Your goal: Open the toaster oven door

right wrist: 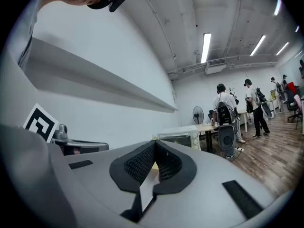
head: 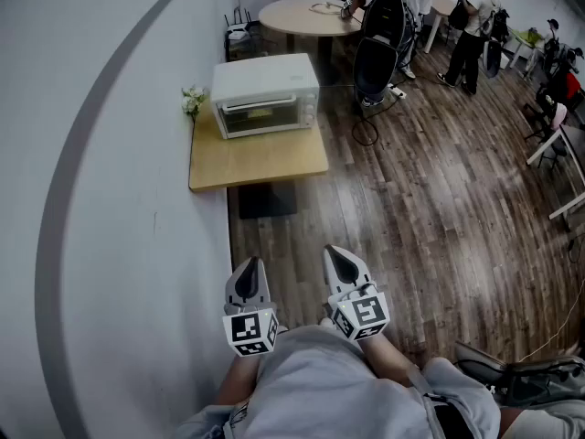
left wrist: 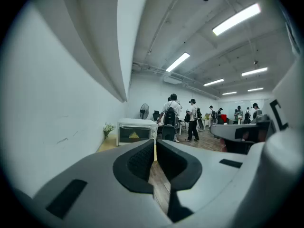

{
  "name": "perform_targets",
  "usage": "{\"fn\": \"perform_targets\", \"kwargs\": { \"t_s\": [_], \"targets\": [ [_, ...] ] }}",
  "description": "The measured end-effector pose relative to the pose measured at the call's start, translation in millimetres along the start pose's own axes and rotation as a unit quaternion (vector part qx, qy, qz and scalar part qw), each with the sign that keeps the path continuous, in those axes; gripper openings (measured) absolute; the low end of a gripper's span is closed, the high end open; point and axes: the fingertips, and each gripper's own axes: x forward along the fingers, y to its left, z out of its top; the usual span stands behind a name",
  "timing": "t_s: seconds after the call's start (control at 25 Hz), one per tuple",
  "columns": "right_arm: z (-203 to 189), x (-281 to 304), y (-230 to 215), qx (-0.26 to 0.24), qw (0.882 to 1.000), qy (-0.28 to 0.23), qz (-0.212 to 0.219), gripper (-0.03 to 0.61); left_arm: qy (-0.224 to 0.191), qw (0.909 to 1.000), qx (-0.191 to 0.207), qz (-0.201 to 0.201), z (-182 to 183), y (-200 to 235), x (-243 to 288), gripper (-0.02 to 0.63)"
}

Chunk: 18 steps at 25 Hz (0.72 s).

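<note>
A white toaster oven [head: 266,93] stands with its glass door closed at the back of a low wooden table [head: 257,159] against the wall. It also shows far ahead as the toaster oven [left wrist: 136,132] in the left gripper view and the toaster oven [right wrist: 182,137] in the right gripper view. My left gripper [head: 247,273] and right gripper [head: 340,262] are held side by side close to my body, well short of the table. Both are shut with nothing between their pads.
A small pot of white flowers [head: 192,101] sits beside the oven on the left. A dark mat [head: 267,200] lies on the wood floor before the table. Behind are a round table [head: 306,14], a black chair [head: 377,48], a standing fan [left wrist: 144,111] and several people [head: 471,27].
</note>
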Motion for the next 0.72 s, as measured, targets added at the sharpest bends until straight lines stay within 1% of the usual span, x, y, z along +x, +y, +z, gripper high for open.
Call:
{"fn": "perform_targets", "kwargs": {
  "t_s": [0.16,0.52,0.72],
  "targets": [
    [-1,1,-1,-0.001,1.000,-0.002,-0.002,-0.002,0.002,1.0000,0.002,-0.002,-3,-1,1,0.015],
    [-1,1,0,-0.011,1.000,-0.001,0.009,-0.002,0.000,1.0000,0.003,0.008,-4,-2,1,0.015],
    [1,-10,-4,-0.013,1.000,0.000,0.020,-0.002,0.000,0.9999,0.004,0.015,-3,-16,-3,0.015]
  ]
}}
